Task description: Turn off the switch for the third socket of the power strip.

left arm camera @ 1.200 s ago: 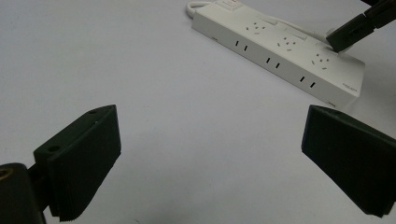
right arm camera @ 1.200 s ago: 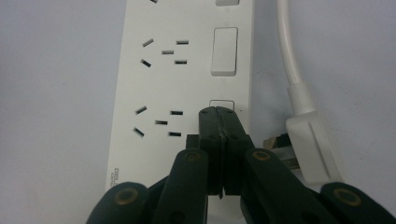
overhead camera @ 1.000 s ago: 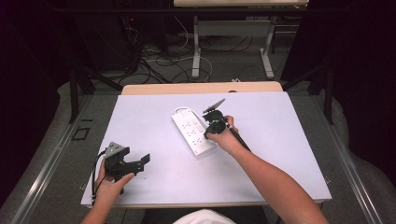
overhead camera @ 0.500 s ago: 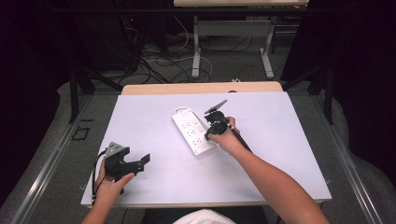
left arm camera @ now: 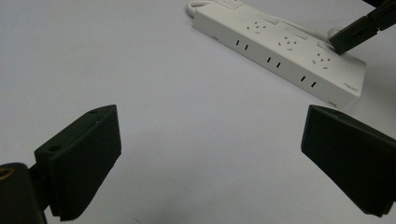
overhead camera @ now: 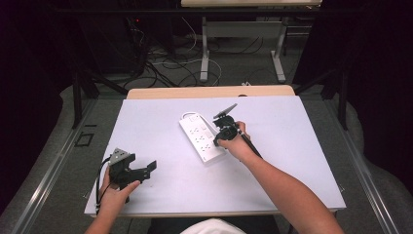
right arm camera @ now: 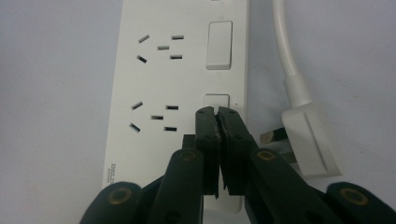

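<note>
Left hand-held gripper (overhead camera: 146,169) sits nearest, jaws spread wide, empty, well short of the white plastic power strip (overhead camera: 202,140). Right hand-held gripper (right arm camera: 218,114) is pinched closed w/ nothing between, tips on the strip's rocker switch (right arm camera: 216,100); flat white plug (right arm camera: 309,142) lies just beside the strip, mid table (overhead camera: 302,146).

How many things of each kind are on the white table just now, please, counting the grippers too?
Power strip: 1
Plug with cable, lying beside the strip: 1
Grippers: 2, the left gripper open, the right gripper shut at a rocker switch
Total: 4
</note>
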Available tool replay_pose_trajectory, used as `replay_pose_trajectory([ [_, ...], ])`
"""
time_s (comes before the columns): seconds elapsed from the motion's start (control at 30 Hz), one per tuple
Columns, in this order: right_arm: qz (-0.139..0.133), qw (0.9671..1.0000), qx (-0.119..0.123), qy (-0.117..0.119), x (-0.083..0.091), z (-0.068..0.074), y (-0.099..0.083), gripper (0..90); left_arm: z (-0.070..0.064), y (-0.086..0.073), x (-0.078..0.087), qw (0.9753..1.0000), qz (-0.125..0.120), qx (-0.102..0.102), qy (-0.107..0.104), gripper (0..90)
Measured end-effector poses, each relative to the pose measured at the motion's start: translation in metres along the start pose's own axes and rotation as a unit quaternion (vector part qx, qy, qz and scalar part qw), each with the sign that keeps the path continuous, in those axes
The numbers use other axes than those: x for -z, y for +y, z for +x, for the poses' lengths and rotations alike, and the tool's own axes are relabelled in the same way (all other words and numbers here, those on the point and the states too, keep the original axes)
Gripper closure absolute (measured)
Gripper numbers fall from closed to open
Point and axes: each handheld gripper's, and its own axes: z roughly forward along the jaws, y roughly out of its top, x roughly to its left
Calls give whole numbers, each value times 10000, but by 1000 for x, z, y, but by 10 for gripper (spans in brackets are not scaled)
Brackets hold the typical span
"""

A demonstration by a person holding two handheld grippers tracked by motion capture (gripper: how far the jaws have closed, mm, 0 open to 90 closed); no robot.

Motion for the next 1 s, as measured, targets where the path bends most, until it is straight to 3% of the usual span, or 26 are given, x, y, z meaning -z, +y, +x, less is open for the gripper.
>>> replay_pose_trajectory([
  [0.03, -201, 9998, 26, 64, -2, -2, -1, 850, 0, 0, 0, 10000, -4, 0, 2, 49],
  [0.13, 48, 10000, 6, -11, 2, -2, 1, 823, 0, 0, 0, 10000, -5, -2, 3, 50],
  [0.3, -150, 9998, -83, 93, 3, -3, 1, 769, 0, 0, 0, 10000, -2, -2, 4, 50],
  [0.4, -284, 9995, 4, 156, 4, -6, 2, 736, 0, 0, 0, 10000, 0, -6, 4, 50],
  [0.47, -241, 9994, -166, 173, 6, -4, 2, 706, 0, 0, 0, 10000, 2, -6, 4, 50],
  [0.53, -193, 9996, -138, 141, 9, -5, 3, 678, 0, 0, 0, 10000, -2, -5, 5, 50],
  [0.57, -241, 9997, 1, 100, 10, -7, 4, 667, 0, 0, 0, 10000, 35, -12, -15, 50],
  [0.67, -326, 9993, -64, 157, 11, -6, 5, 653, 0, 0, 0, 10000, 4, -6, 5, 50],
  [0.87, -483, 9985, 153, 211, 15, -6, 7, 635, 0, 0, 1, 10000, 35, -7, -16, 50],
  [0.93, -374, 9989, 199, 184, 18, -5, 9, 621, 0, 0, 1, 10000, 31, -6, -16, 50],
  [1.0, -472, 9986, 148, 197, 18, -4, 9, 612, 0, 0, 1, 10000, 34, -6, -18, 50],
])
